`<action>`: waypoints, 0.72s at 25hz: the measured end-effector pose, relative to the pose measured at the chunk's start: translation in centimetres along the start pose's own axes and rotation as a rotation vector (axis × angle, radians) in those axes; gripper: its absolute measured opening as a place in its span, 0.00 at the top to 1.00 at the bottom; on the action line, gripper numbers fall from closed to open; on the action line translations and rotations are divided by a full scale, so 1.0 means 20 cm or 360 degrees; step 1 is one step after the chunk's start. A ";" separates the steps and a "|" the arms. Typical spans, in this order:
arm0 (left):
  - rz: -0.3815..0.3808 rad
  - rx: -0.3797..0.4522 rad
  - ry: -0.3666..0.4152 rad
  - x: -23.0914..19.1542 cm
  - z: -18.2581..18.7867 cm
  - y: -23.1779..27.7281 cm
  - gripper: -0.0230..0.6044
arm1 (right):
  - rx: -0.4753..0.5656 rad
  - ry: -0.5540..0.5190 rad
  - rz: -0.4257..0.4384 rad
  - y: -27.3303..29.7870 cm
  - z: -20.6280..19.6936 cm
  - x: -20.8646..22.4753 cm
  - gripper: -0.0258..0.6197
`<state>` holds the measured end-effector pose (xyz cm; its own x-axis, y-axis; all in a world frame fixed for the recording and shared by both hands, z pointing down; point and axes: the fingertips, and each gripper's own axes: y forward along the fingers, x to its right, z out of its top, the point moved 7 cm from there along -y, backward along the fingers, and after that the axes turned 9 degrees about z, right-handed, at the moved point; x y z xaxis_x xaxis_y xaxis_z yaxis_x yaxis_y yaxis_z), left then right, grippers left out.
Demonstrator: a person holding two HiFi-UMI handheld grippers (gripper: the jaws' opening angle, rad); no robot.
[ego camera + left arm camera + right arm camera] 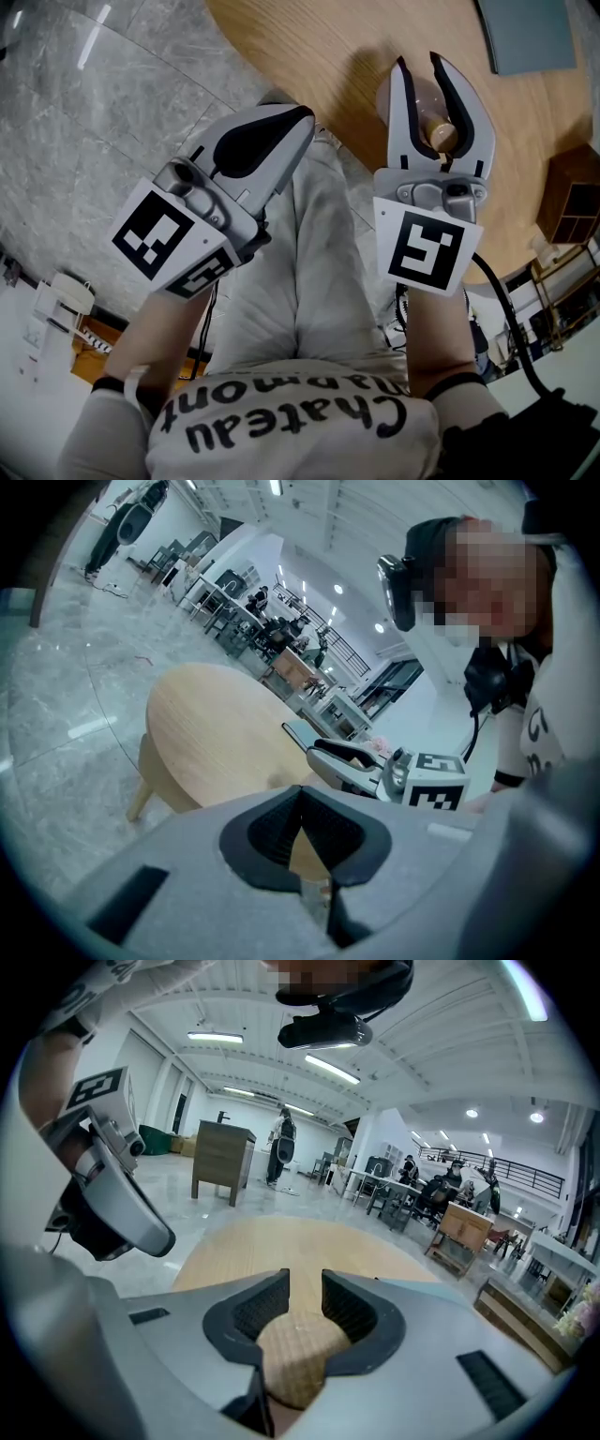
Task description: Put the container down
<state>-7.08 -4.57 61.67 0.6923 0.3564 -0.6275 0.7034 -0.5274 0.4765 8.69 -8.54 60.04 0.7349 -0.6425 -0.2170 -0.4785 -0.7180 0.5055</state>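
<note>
Closest to me, the container is showing its round tan top between the jaws of my right hand-held gripper. The jaws are squeezing it, so I am holding it up over the table. My left hand-held gripper is hanging off to the side, pinched closed with nothing in it. I think I should be lowering the container slowly and straight, and only letting go once its bottom is sitting flat. The table's round edge is running close by, so reaching forward is safer, where lots of bare wood is waiting. A flat grey thing is lying well apart.
</note>
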 end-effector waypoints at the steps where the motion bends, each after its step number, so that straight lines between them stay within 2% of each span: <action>1: 0.0001 0.0000 -0.0004 0.00 0.00 0.00 0.94 | 0.0001 0.0003 -0.0010 0.00 0.00 0.00 0.85; 10: 0.0002 0.0019 0.0001 -0.01 -0.02 0.00 0.94 | 0.0038 0.0011 -0.0044 0.00 -0.01 -0.02 0.85; 18: -0.0060 0.0028 0.0030 0.00 -0.01 0.05 0.94 | 0.0088 0.0039 -0.0101 0.01 0.00 -0.02 0.84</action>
<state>-6.47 -4.96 62.24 0.6682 0.3906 -0.6332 0.7264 -0.5266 0.4417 8.39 -8.43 60.22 0.7758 -0.5889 -0.2265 -0.4556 -0.7713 0.4445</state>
